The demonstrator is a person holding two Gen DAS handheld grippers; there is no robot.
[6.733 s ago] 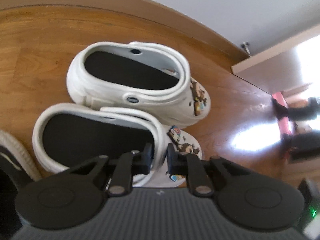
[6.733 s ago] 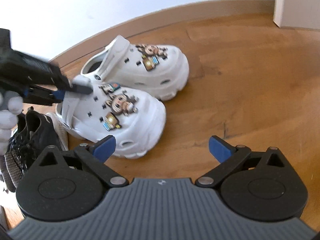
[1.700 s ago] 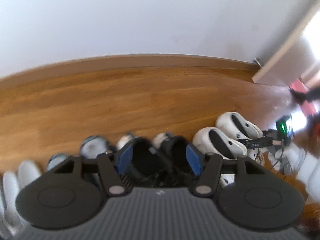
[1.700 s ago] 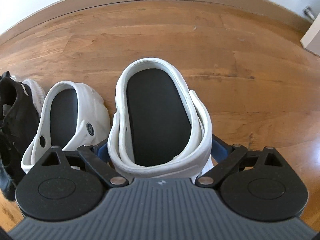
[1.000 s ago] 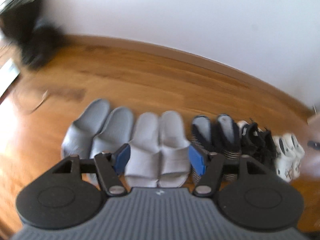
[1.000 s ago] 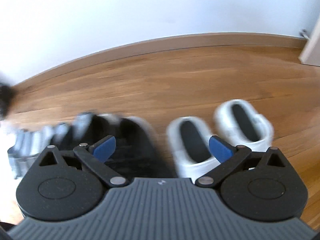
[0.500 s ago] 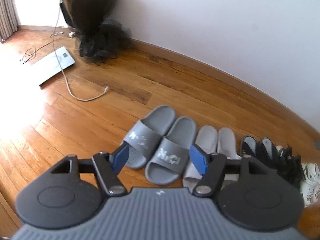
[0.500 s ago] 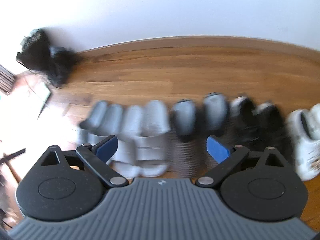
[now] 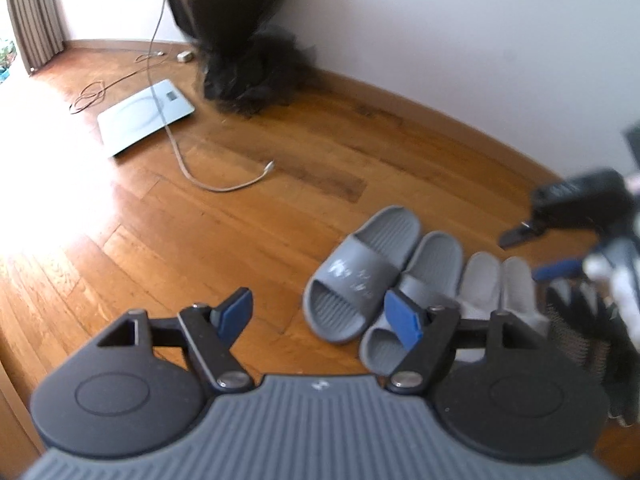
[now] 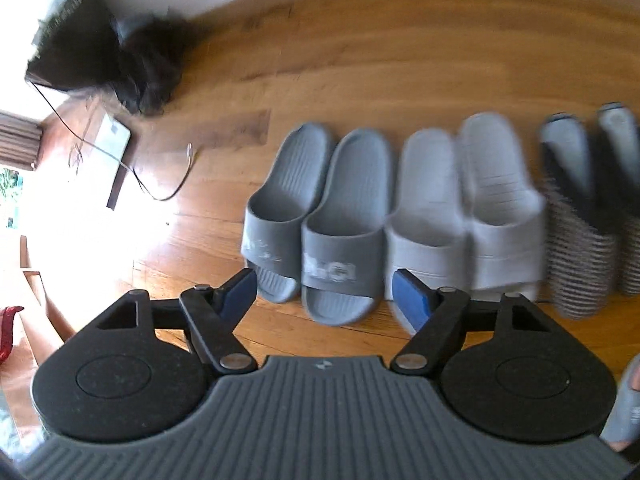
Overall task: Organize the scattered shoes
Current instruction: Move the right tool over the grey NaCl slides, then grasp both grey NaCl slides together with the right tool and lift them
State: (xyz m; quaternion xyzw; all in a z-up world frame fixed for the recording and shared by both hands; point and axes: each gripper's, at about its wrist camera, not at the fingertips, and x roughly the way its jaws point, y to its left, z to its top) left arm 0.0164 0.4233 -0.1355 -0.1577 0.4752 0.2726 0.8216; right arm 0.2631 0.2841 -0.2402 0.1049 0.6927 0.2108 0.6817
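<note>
A row of shoes stands along the wooden floor. In the right wrist view, a pair of dark grey slides [image 10: 344, 220] sits beside a pair of light grey slides [image 10: 464, 204], then striped slippers [image 10: 576, 232]. My right gripper [image 10: 326, 296] hangs open above the toe of the dark grey pair, holding nothing. In the left wrist view, my left gripper [image 9: 320, 314] is open and empty, to the left of the dark grey slides [image 9: 364, 268]. The light grey slides [image 9: 496, 280] and black shoes [image 9: 580, 328] lie further right. The right gripper's black frame [image 9: 580, 200] shows blurred at the right edge.
A black fan-like object with dark fabric [image 9: 240, 40] stands by the wall at the back left. A flat bathroom scale [image 9: 144, 116] and a loose cable [image 9: 224, 186] lie on the floor before it. Curtains [image 9: 36, 20] hang at the far left. Another grey shoe [image 10: 624, 400] shows at the lower right corner.
Both grippers have let go of the white clogs, pulled back and swung left along the row. They now face the grey slides instead of the clogs.
</note>
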